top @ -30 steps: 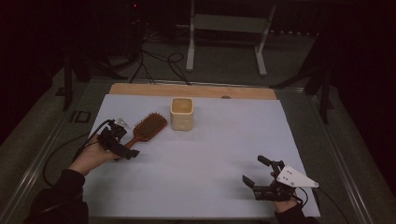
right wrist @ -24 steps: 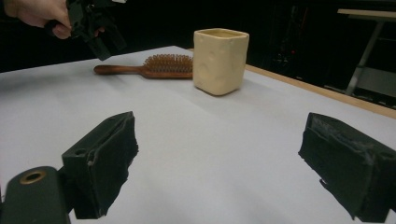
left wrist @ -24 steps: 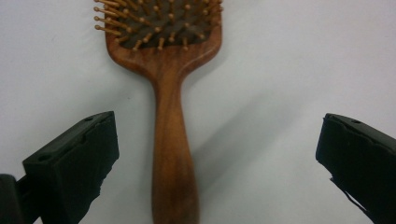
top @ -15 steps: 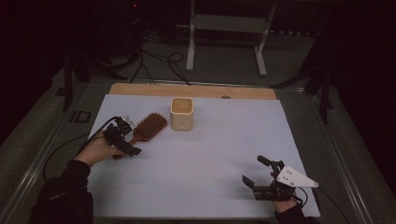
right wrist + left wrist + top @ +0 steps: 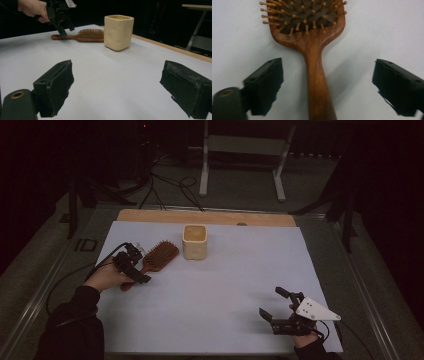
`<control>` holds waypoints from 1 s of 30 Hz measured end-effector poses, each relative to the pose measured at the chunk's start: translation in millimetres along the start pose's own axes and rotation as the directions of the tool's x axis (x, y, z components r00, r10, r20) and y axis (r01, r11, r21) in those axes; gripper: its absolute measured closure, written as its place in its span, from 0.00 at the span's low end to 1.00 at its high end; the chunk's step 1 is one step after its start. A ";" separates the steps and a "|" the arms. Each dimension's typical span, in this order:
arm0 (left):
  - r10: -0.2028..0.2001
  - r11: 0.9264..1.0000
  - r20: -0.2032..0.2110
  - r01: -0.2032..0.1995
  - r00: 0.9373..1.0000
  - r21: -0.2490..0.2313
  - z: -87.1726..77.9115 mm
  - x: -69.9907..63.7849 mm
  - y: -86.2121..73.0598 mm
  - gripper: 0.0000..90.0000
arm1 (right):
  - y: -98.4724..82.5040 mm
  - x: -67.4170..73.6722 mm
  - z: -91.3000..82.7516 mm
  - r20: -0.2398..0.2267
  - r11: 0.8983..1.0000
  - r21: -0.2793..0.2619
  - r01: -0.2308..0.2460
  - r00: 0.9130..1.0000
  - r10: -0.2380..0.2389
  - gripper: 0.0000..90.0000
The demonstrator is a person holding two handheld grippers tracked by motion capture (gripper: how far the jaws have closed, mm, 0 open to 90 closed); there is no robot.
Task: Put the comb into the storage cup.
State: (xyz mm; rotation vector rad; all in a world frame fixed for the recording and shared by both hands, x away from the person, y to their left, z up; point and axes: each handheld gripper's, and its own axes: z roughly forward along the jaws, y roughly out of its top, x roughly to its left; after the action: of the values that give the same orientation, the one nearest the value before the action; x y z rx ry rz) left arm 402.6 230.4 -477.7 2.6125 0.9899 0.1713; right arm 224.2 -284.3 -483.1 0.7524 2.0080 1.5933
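**Left gripper closing in on hairbrush handle; grasp not yet made**

Dark workshop surroundings are framing a table (image 5: 310,270) covered by a pale sheet, with a wooden edge running along its far side. A wooden hairbrush (image 5: 159,257) is lying flat on the sheet at the left, bristles up, just beside a cream square cup (image 5: 194,241) but apart from it.

Step in hand, as judged: the approach to pick up the brush. The left gripper (image 5: 327,82) is straddling the handle, its jaws standing wide on either side and touching nothing; they have just been closing a little, with the handle between them. The person's left hand (image 5: 107,277) is reaching in from the sheet's left edge, angled down toward the handle.

Next move, as judged: keeping the handle centred and closing until both pads are pressing the wood before any lift.

The right gripper (image 5: 116,85) is resting released near the right front of the sheet, holding nothing.
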 end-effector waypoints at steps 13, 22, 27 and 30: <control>-0.032 0.998 -0.013 0.033 0.999 0.062 9.8 9.4 4.2 0.41 | -0.2 0.1 0.2 0.000 1.000 0.003 -0.001 1.000 0.001 0.12; -0.046 0.993 -0.016 0.048 0.999 0.107 12.8 12.4 10.5 0.52 | -0.6 -0.4 0.2 -0.002 1.000 0.002 -0.006 1.000 0.006 0.12; -0.039 0.990 -0.010 0.040 0.999 0.132 16.8 12.6 13.7 0.56 | -0.4 -0.8 -0.2 0.000 1.000 0.001 -0.004 1.000 0.004 0.12; -0.043 0.990 -0.007 0.043 0.999 0.133 18.2 14.1 15.1 0.59 | -0.5 -0.7 -0.1 0.000 1.000 0.002 -0.005 1.000 0.005 0.12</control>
State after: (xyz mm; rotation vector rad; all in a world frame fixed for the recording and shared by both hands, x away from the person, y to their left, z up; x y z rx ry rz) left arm 426.7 224.2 -489.5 2.7085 1.0934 0.1040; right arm 224.6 -284.9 -483.6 0.7585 2.0099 1.5942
